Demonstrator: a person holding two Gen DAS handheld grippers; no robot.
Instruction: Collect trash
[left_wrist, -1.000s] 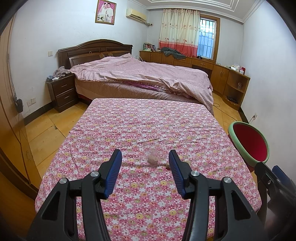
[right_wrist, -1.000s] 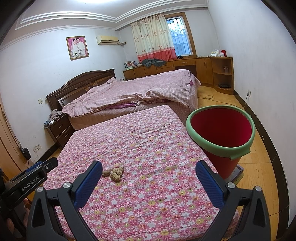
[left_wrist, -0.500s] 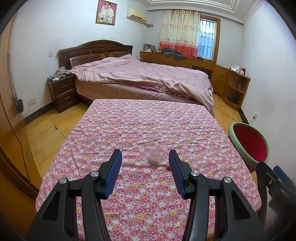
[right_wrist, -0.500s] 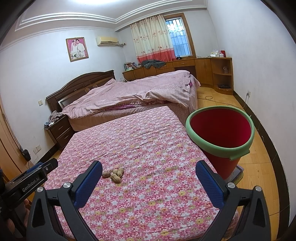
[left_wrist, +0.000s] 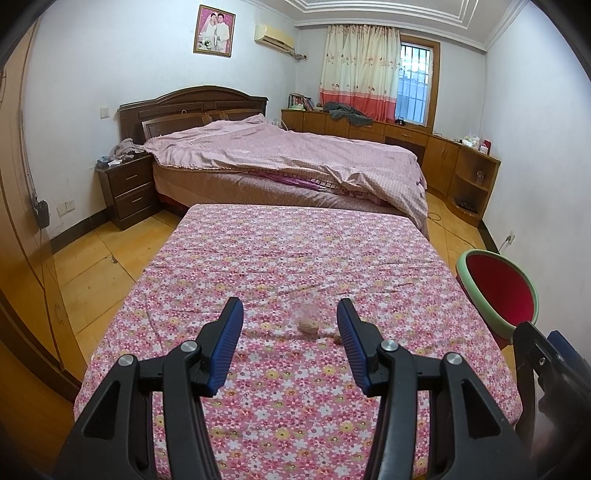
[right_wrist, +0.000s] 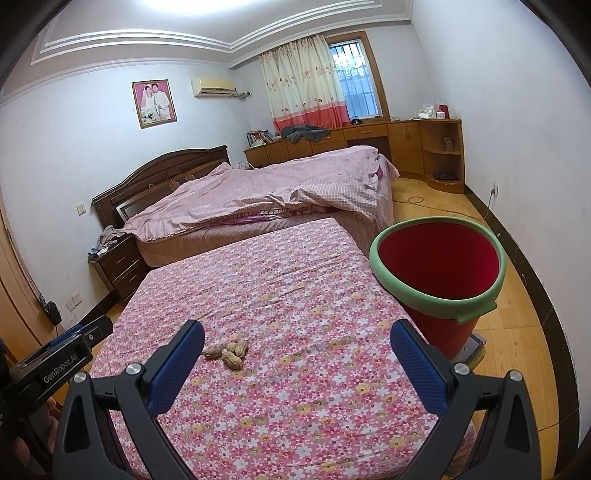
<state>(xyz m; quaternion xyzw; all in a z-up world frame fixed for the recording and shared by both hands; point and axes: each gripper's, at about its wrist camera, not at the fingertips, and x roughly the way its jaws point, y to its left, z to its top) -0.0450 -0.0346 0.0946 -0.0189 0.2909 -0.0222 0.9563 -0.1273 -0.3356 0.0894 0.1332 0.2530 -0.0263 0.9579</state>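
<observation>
A small heap of peanut shells (right_wrist: 228, 352) lies on the table with the pink flowered cloth (right_wrist: 295, 295). It also shows in the left wrist view (left_wrist: 308, 326), just beyond my open left gripper (left_wrist: 290, 341), between the lines of its fingers. My right gripper (right_wrist: 297, 363) is open and empty, above the table's near part, with the shells near its left finger. A red bin with a green rim (right_wrist: 439, 273) stands on the floor at the table's right side; it also shows in the left wrist view (left_wrist: 498, 295).
A bed with a pink quilt (left_wrist: 288, 162) stands beyond the table. A dark nightstand (left_wrist: 127, 190) is at the left, wooden cabinets (left_wrist: 443, 155) run along the far wall. Wood floor (left_wrist: 92, 266) lies on both sides of the table.
Both grippers have drawn back and risen slightly, so the table looks a little farther off. Both stay open. The shells have not moved.
</observation>
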